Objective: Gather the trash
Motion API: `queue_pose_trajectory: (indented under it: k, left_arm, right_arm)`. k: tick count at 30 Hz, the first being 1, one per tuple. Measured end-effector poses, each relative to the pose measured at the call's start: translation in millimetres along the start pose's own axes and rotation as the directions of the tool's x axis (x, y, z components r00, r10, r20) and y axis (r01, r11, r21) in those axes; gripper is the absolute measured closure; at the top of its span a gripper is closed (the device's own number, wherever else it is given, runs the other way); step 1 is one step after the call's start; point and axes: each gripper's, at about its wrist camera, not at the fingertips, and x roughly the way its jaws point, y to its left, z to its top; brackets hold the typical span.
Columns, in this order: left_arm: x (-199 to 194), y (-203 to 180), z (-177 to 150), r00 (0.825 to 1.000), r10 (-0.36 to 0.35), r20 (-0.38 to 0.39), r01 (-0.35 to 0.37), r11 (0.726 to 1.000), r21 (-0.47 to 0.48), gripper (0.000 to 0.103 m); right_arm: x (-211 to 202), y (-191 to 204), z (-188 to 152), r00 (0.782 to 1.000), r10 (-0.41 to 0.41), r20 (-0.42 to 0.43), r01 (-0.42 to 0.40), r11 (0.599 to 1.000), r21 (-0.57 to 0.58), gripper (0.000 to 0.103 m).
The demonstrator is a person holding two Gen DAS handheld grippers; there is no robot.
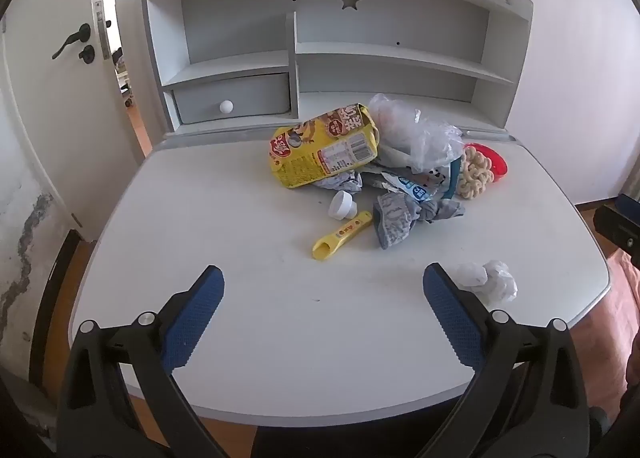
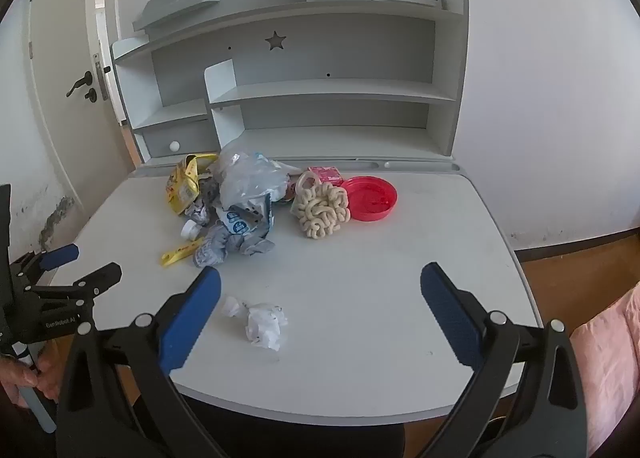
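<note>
a heap of trash sits mid-desk (image 1: 240,318): a yellow snack bag (image 1: 324,146) with a barcode panel and print too small to read, clear plastic (image 1: 416,130), a blue-and-white wrapper (image 2: 240,224). a crumpled white paper (image 2: 262,322) lies apart, near the front edge. the left gripper (image 1: 323,286), marked "genrobot ai", and the right gripper (image 2: 320,286) both gape wide, holding nothing.

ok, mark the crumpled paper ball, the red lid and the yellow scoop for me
crumpled paper ball (image 2: 262,321): right wrist view, on the middle of the wad.
red lid (image 2: 370,197): right wrist view, on its inner face.
yellow scoop (image 1: 340,236): left wrist view, on the handle near its middle.
</note>
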Motion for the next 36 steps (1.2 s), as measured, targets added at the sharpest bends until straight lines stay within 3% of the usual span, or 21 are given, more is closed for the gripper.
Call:
queue_pose_trajectory:
  k: [36]
  left_arm:
    - [0.2,-3.6,-0.2,1.0,-0.007,0.0,0.007,1.0,0.014,0.006]
  right_arm:
    - [-5.5,1.4,-2.4,1.0,0.028,0.011,-0.029,1.0,0.009,0.006]
